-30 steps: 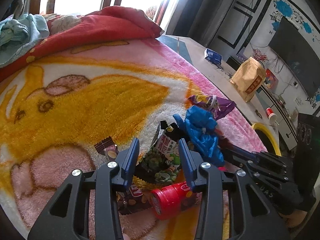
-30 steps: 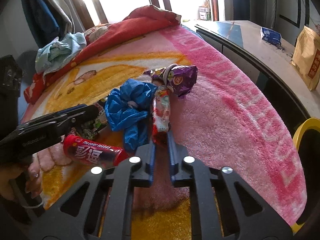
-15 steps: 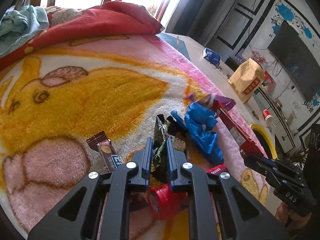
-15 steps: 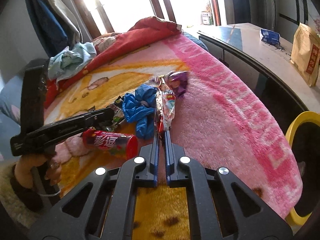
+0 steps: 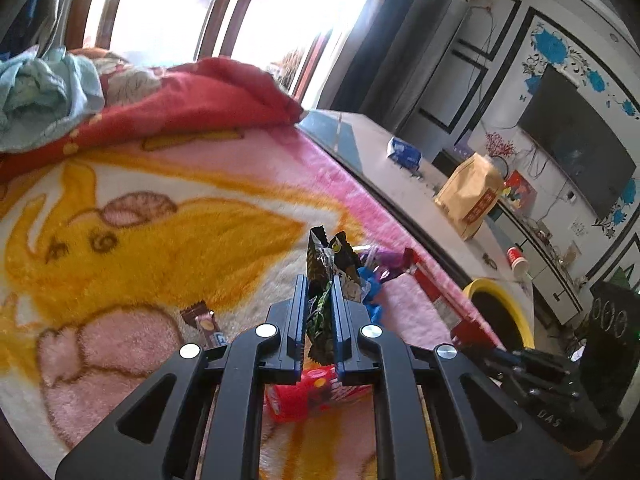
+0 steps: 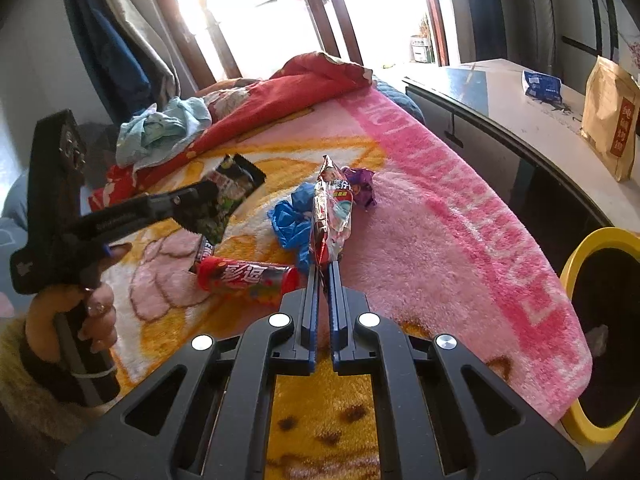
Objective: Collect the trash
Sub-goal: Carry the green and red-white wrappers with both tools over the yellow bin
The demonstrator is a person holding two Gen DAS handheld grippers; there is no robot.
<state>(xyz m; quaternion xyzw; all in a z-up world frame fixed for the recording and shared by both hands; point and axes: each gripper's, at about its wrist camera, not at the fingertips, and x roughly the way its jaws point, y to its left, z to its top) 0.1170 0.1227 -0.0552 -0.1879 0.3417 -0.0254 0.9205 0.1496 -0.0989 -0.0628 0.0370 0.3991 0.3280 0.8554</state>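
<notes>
My left gripper (image 5: 320, 284) is shut on a green-and-black snack packet (image 5: 332, 264), held up off the pink-and-yellow blanket (image 5: 160, 232). From the right wrist view, that left gripper (image 6: 200, 200) holds the packet (image 6: 230, 192) in the air. My right gripper (image 6: 325, 268) is shut on the lower end of a red-and-silver wrapper (image 6: 332, 208), which stands upright. On the blanket lie a red can (image 6: 248, 276), a crumpled blue bag (image 6: 292, 220), a purple wrapper (image 6: 360, 186) and a brown bar wrapper (image 5: 204, 324). A yellow-rimmed bin (image 6: 576, 264) stands by the bed's right edge.
A long desk (image 5: 360, 136) runs along the bed's right side, bearing a brown paper bag (image 5: 468, 200) and a blue pack (image 5: 404, 152). A red quilt (image 5: 192, 96) and a light blue cloth (image 5: 40, 92) are piled at the far end. A person's hand (image 6: 80, 312) grips the left handle.
The left gripper's jaws closed on the green packet and lifted it off the blanket. The right gripper rose and drew back with the red-and-silver wrapper, away from the blue bag.
</notes>
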